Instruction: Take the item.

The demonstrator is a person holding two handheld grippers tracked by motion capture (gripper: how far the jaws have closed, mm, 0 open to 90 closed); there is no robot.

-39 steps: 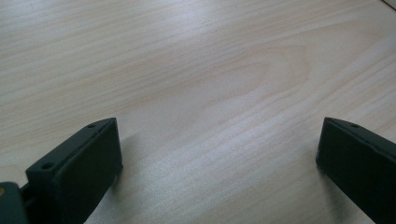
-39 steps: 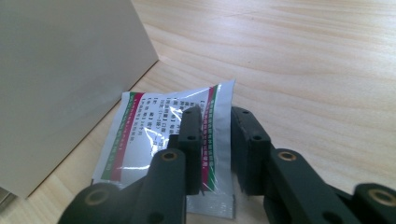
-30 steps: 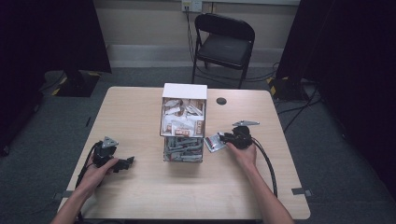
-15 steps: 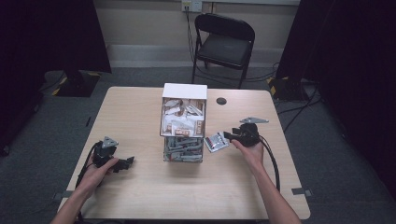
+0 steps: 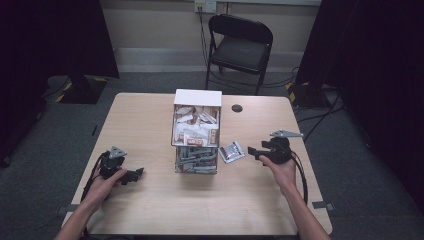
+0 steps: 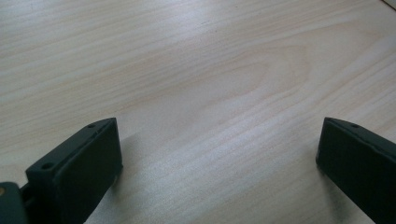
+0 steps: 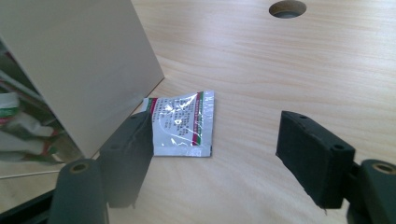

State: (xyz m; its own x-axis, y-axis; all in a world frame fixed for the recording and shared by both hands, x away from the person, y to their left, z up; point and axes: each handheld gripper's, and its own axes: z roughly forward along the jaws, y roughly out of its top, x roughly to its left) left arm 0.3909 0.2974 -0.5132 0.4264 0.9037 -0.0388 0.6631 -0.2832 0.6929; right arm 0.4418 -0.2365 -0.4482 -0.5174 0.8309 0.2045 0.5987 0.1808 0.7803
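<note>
A white box (image 5: 196,125) full of small sachets stands on a clear container (image 5: 196,160) at mid-table. One silver sachet (image 5: 231,151) with red and green print lies flat on the wood just right of the box; it lies by the box wall (image 7: 79,60) as a silver sachet (image 7: 182,123). My right gripper (image 5: 252,152) hovers to its right, pointing at it. Its jaws have just been opening and stand wide, with nothing between them in the right gripper view (image 7: 219,149). My left gripper (image 5: 137,174) rests on the table at the left, open over bare wood (image 6: 215,158).
A round cable hole (image 5: 237,108) sits in the table (image 5: 150,120) behind the sachet. A black folding chair (image 5: 240,45) stands beyond the far edge. Cables trail from both grippers toward the near edge.
My right gripper has drawn back to the right and risen from the sachet, which stays flat beside the box. Its jaws have spread. The left gripper has not moved.
</note>
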